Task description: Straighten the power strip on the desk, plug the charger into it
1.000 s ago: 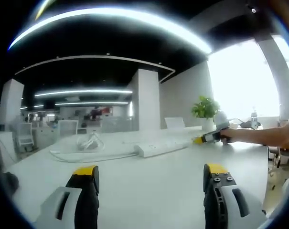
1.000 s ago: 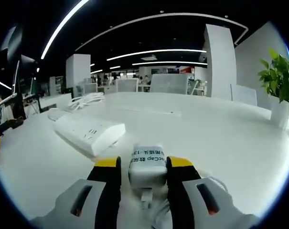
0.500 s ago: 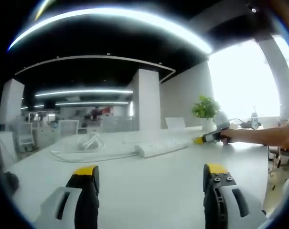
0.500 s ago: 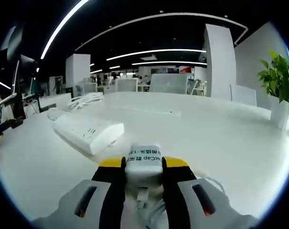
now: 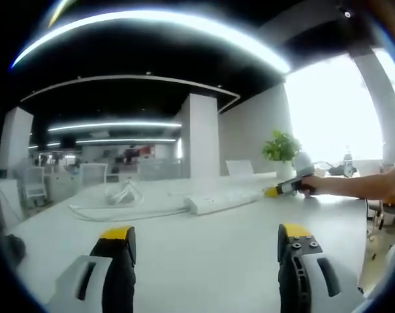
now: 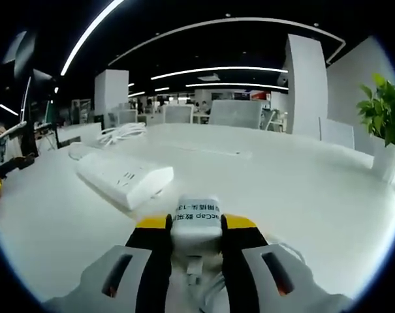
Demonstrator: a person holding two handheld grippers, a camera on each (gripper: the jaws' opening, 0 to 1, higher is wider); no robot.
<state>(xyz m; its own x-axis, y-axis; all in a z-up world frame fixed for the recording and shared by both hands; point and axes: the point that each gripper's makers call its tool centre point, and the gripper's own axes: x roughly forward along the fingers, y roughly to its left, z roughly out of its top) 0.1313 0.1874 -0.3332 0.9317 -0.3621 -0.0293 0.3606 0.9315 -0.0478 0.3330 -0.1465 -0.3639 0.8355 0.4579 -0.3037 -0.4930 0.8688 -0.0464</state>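
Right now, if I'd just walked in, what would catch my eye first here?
Probably the white charger clamped between the right gripper's yellow-tipped jaws, low on the white desk. Just beyond it, to the left, lies the white power strip. In the left gripper view, the left gripper is open over bare desk.

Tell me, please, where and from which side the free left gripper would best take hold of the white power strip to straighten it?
Probably across the narrow width of the power strip, near the cable end, coming down from above. It lies flat on the desk, long and low, so only its two long sides offer parallel faces. The left gripper is open and near that end; the right gripper holds the charger at the other.
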